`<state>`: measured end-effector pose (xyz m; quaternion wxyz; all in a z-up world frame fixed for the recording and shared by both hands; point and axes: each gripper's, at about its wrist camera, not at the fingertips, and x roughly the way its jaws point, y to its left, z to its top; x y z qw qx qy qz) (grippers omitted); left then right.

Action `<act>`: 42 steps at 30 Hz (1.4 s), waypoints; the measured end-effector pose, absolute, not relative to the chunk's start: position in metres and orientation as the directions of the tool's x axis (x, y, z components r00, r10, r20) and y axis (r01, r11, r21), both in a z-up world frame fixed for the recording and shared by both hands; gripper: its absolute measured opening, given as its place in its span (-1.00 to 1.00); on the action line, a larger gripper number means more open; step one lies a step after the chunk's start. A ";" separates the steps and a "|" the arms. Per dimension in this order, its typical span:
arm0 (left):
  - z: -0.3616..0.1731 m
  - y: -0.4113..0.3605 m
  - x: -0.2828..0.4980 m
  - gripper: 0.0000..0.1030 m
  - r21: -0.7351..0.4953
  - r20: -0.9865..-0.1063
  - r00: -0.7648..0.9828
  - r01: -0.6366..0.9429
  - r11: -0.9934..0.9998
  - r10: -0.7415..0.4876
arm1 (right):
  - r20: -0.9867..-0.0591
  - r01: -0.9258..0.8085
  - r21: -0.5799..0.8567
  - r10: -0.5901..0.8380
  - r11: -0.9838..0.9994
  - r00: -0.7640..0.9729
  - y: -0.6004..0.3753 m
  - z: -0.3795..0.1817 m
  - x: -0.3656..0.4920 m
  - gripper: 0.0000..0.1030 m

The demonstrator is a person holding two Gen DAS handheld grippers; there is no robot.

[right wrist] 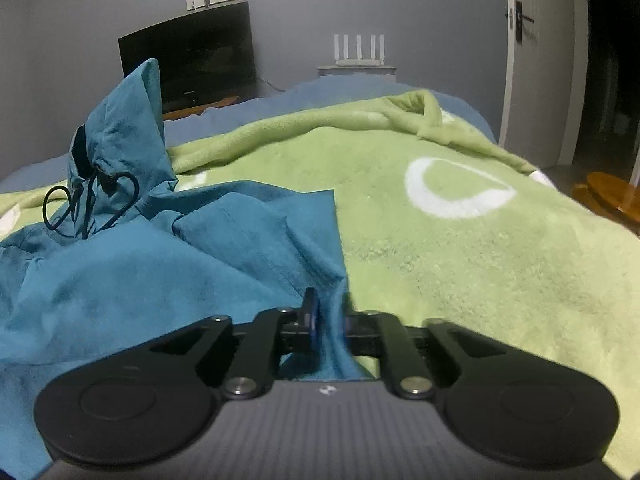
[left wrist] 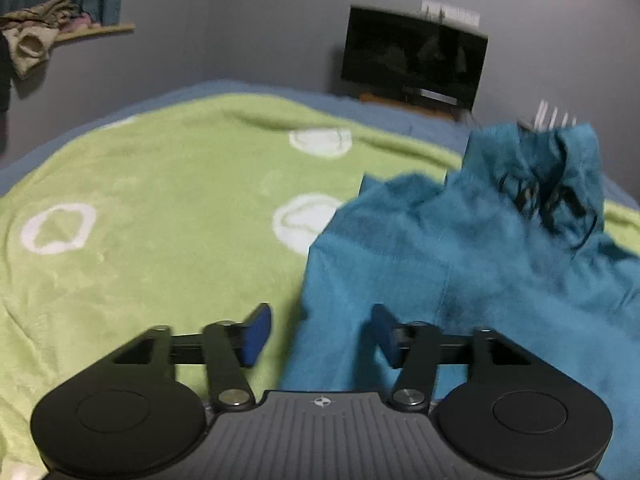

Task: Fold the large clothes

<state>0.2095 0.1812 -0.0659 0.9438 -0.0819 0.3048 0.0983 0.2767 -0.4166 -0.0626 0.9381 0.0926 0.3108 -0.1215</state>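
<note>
A teal hooded jacket (left wrist: 460, 248) lies rumpled on a green blanket (left wrist: 160, 200), its hood with a black drawcord (left wrist: 552, 200) standing up at the far side. My left gripper (left wrist: 320, 334) is open, its blue pads apart over the jacket's left edge, holding nothing. In the right wrist view the jacket (right wrist: 140, 264) fills the left half, with the hood and cord (right wrist: 92, 200) at the upper left. My right gripper (right wrist: 328, 316) is shut on the jacket's right edge, and the cloth bunches between the fingers.
The green blanket with white ring patterns (right wrist: 460, 260) covers a bed with a blue sheet (right wrist: 360, 88). A dark monitor (right wrist: 192, 56) and a white router (right wrist: 360, 50) stand by the grey wall. A door (right wrist: 536, 52) and a wooden stool (right wrist: 612, 196) are at the right. Clothes hang on a shelf (left wrist: 36, 36).
</note>
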 end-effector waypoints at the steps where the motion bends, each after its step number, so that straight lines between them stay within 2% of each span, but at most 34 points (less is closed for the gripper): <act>1: -0.059 0.176 0.203 0.28 -0.099 -0.568 0.813 -0.220 0.971 0.126 | -0.596 0.291 0.110 -0.171 0.951 0.785 -0.415 -0.060 0.271 -0.19; 2: -0.054 0.171 0.199 0.33 -0.099 -0.548 0.829 -0.194 0.976 0.109 | -0.583 0.287 0.121 -0.166 0.950 0.795 -0.414 -0.055 0.266 -0.11; 5: -0.041 0.139 0.191 0.40 -0.060 -0.497 0.867 -0.068 0.996 0.029 | -0.532 0.236 0.134 -0.131 0.962 0.837 -0.401 -0.039 0.252 -0.10; 6: -0.040 0.126 0.190 0.40 -0.045 -0.490 0.872 -0.022 0.999 -0.003 | -0.512 0.208 0.135 -0.112 0.969 0.852 -0.395 -0.035 0.247 -0.04; 9: -0.046 0.091 0.191 0.40 -0.018 -0.510 0.854 0.114 0.993 -0.107 | -0.466 0.129 0.113 -0.062 0.985 0.883 -0.373 -0.029 0.236 0.23; 10: -0.050 0.083 0.189 0.40 -0.009 -0.523 0.843 0.139 0.990 -0.123 | -0.457 0.105 0.093 -0.052 0.990 0.888 -0.365 -0.031 0.234 0.25; 11: -0.057 0.075 0.190 0.40 0.003 -0.544 0.829 0.154 0.988 -0.128 | -0.447 0.100 0.050 -0.068 0.994 0.892 -0.357 -0.032 0.233 0.27; 13: -0.074 0.065 0.194 0.41 0.003 -0.603 0.787 0.168 0.986 -0.133 | -0.414 0.172 -0.070 -0.185 0.983 0.891 -0.346 -0.032 0.231 0.27; 16: -0.093 0.058 0.203 0.46 0.038 -0.652 0.752 0.167 0.985 -0.102 | -0.394 0.285 -0.124 -0.310 0.951 0.865 -0.346 -0.032 0.231 0.28; 18: -0.098 0.064 0.209 0.53 0.020 -0.663 0.742 0.152 0.988 -0.101 | -0.390 0.272 -0.083 -0.282 0.959 0.876 -0.348 -0.030 0.227 0.28; 21: -0.102 0.066 0.213 0.55 0.004 -0.663 0.741 0.147 0.989 -0.107 | -0.375 0.125 -0.054 -0.136 0.991 0.917 -0.335 -0.027 0.217 0.28; 24: -0.101 0.066 0.212 0.57 0.007 -0.662 0.742 0.150 0.989 -0.108 | -0.443 -0.080 -0.064 0.044 0.995 0.895 -0.310 -0.036 0.215 0.28; 27: -0.103 0.067 0.212 0.65 0.012 -0.668 0.738 0.143 0.990 -0.098 | -0.552 -0.162 -0.111 0.075 0.981 0.831 -0.294 -0.056 0.223 0.28; 29: -0.102 0.069 0.211 0.71 0.019 -0.675 0.733 0.131 0.991 -0.084 | -0.596 -0.132 -0.104 0.044 0.986 0.802 -0.298 -0.062 0.229 0.28; 35: -0.098 0.083 0.202 0.75 0.009 -0.698 0.714 0.069 0.998 -0.043 | -0.647 0.153 -0.010 -0.123 0.988 0.752 -0.349 -0.065 0.235 0.32; 39: -0.088 0.097 0.190 0.74 -0.044 -0.702 0.712 0.011 0.999 -0.039 | -0.638 0.215 0.029 -0.147 0.976 0.756 -0.360 -0.057 0.226 0.34; 42: -0.075 0.114 0.178 0.72 -0.115 -0.690 0.722 -0.049 0.992 -0.045 | -0.624 0.234 0.143 -0.096 0.962 0.775 -0.368 -0.042 0.209 0.36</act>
